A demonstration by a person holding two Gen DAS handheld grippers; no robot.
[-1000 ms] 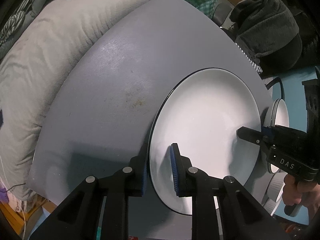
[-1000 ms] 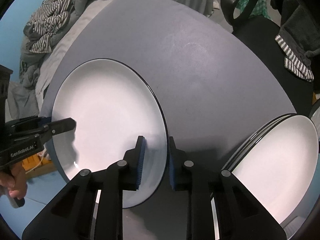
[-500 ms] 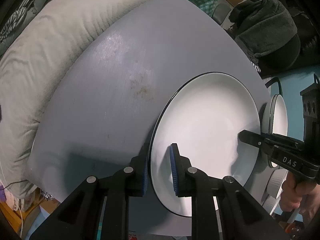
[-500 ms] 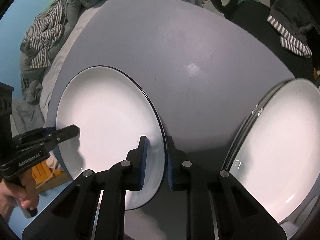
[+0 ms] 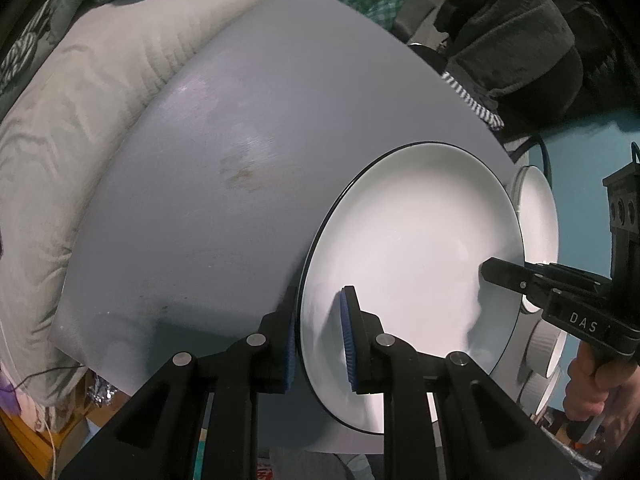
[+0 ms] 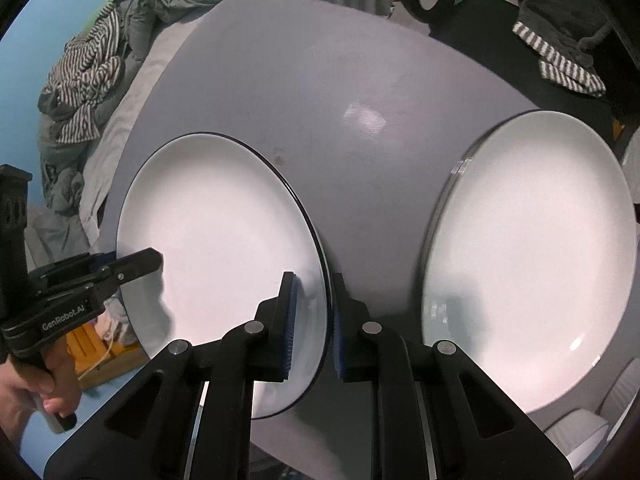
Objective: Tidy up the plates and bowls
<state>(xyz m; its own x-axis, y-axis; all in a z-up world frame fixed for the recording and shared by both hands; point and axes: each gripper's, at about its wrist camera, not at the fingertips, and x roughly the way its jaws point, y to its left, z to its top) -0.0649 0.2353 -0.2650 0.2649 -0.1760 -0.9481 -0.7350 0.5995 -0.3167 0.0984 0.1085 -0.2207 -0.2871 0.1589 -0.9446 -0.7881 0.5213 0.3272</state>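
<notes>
A large white plate with a thin black rim (image 5: 412, 248) is held above the grey table (image 5: 224, 128) by both grippers. My left gripper (image 5: 320, 340) is shut on its left rim, one blue pad above and one below. My right gripper (image 6: 314, 330) is shut on the opposite rim of the same plate (image 6: 224, 240); it also shows in the left wrist view (image 5: 520, 280). A stack of similar white plates (image 6: 532, 256) lies on the table to the right, also visible in the left wrist view (image 5: 538, 216).
Ribbed white bowls (image 6: 580, 436) sit at the table's right front corner, also seen in the left wrist view (image 5: 544, 348). Grey bedding (image 5: 68, 128) lies along the left table edge. A dark chair with clothes (image 5: 508, 44) stands behind. Striped cloth (image 6: 84, 80) lies on the bed.
Both grippers have lifted the plate and carried it toward the stack of plates on the right, which now looms larger and closer in the right wrist view.
</notes>
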